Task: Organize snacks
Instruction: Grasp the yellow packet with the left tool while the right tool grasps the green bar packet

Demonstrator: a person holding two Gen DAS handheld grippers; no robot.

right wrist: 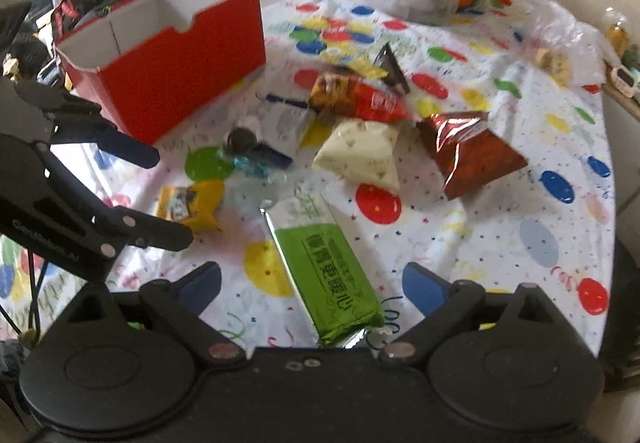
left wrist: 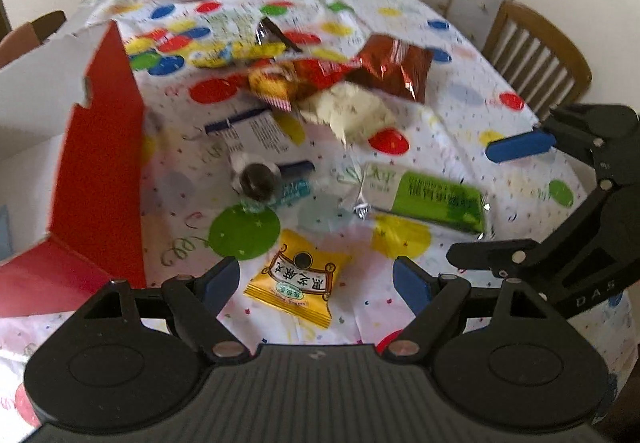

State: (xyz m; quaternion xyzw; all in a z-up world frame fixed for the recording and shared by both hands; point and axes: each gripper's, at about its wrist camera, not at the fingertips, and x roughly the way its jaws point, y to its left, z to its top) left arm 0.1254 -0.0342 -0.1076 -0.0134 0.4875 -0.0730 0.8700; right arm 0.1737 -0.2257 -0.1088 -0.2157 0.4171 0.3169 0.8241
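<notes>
Red box [right wrist: 168, 55]: stood at the upper left of the right wrist view, open top, white inside, its long side running from lower left toward upper right.
Left gripper [left wrist: 316, 283]: jaws spread wide at the bottom of its own view, nothing between them; the yellow packet [left wrist: 294, 285] lay on the cloth in the gap, one corner pointing toward the lower right.
Round dark candy [left wrist: 258, 183]: sat above the yellow packet, in clear wrap, beside a teal twist.
Pile of snacks [left wrist: 320, 83]: lay at upper centre, with a cream pouch [left wrist: 352, 115] and a dark red foil bag [left wrist: 396, 67] at its right edge.
Green bar packet [right wrist: 324, 267]: in the right wrist view its long axis ran from upper left to lower right, the silver crimped end toward the camera.
Right gripper [right wrist: 312, 287]: jaws wide apart, holding nothing, straddling the near end of the green bar.
Tablecloth [right wrist: 500, 235]: white with coloured dots, under everything.
</notes>
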